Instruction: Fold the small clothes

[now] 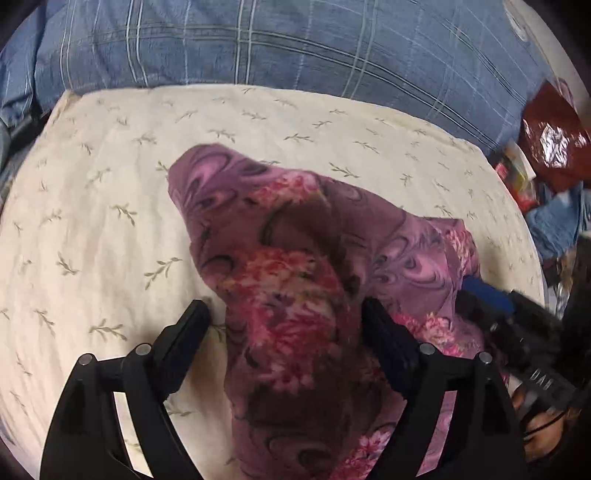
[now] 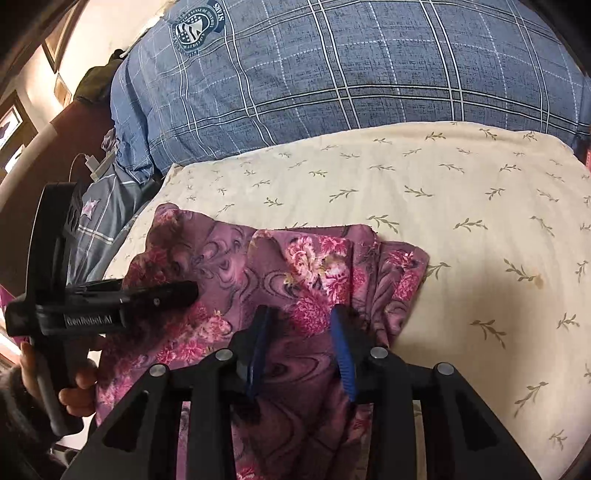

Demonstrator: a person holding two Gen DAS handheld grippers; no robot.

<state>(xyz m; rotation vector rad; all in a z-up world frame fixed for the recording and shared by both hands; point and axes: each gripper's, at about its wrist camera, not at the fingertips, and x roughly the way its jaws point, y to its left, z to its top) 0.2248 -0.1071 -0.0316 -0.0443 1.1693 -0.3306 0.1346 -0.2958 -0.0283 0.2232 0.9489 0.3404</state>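
On the cream leaf-print pillow lies the soft, light purple floral garment, best taken by a hem corner, left tongs spread wide around it and right tongs half-open over its folds.

A cream sheet printed with small green sprigs covers the surface under the tool. Beyond it, straight ahead, lies a bulky blue checked quilt. To the far left of the right tool stands a pale wall with framed pictures, and a white charger cable. Right of the left tool lies a dark red bag among clutter.
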